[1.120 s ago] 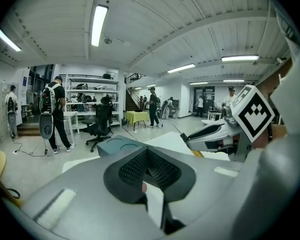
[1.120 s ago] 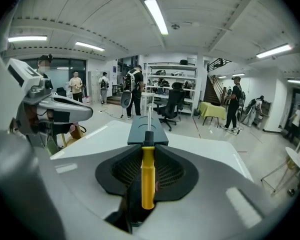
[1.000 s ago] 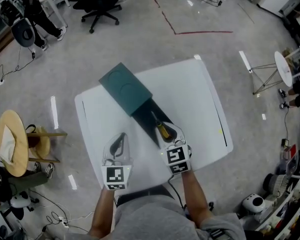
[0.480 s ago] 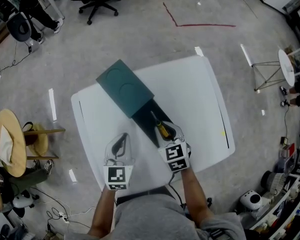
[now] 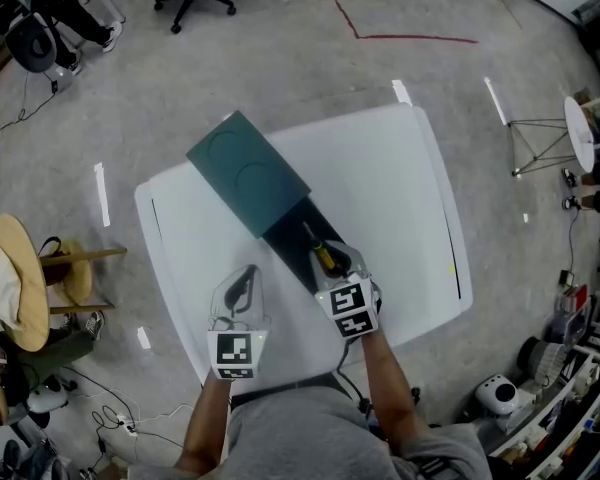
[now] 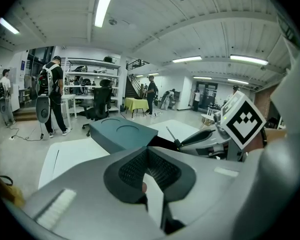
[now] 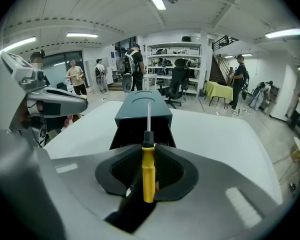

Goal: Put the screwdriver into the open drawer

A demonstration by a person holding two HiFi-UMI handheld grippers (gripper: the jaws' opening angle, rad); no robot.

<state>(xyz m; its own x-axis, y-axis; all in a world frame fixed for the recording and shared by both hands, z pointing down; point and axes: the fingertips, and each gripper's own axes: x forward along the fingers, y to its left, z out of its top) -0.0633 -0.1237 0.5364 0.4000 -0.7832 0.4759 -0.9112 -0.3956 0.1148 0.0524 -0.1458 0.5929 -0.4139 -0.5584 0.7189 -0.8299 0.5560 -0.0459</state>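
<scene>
1. The screwdriver (image 7: 148, 176) was seen clamped by its yellow handle between the jaws of the right gripper (image 7: 148, 156). Its shaft pointed to 12 o'clock in the right gripper view, in line with the open drawer (image 7: 131, 134).
2. In the head view, tool and gripper were found over the drawer's near end, at 5 o'clock from the dark green cabinet (image 5: 248, 171) on the white table (image 5: 390, 188).
3. The left gripper (image 5: 237, 293) was held at 9 o'clock from the right one, its jaws together on nothing and clear of the drawer.
4. The step in hand was judged to be the lowering into the drawer.
5. The shaft would best be held parallel to the drawer's long sides, so that the tip could not catch the cabinet's front.
6. The handle would best be brought close to the drawer floor before the jaws were parted, so that little rolling or bouncing was risked.
</scene>
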